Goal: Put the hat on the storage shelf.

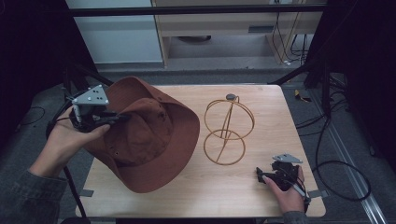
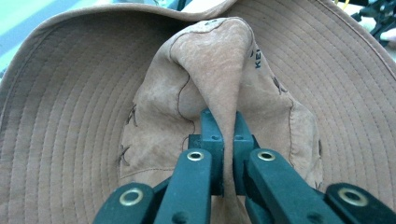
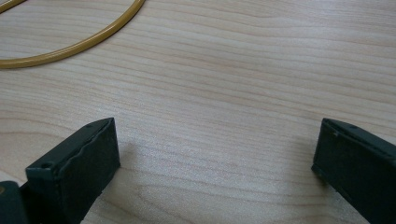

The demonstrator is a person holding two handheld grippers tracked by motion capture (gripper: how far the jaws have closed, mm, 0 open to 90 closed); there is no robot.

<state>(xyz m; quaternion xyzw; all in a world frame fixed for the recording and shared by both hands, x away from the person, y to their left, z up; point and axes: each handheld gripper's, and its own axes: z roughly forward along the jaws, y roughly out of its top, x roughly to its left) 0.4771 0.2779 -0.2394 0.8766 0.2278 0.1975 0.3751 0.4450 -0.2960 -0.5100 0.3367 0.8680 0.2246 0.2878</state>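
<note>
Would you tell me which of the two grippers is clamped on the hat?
The left gripper: its jaws pinch a fold of the brown hat, whereas the right gripper sits open.

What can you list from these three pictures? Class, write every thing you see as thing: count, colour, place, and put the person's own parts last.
hat: one, rust brown, wide brim, left half of the table, crown fabric pinched by the left gripper
wire stand: one, golden yellow, rings with a dark knob on top, upright at the table's middle, apart from the hat
table: one, light wood
cables: several, black, on the floor to the right
left gripper: one, black, grey plate on top, shut on a fold of the hat
right gripper: one, black, jaws wide apart over bare wood, near right corner
hands: two, one on each gripper
</note>
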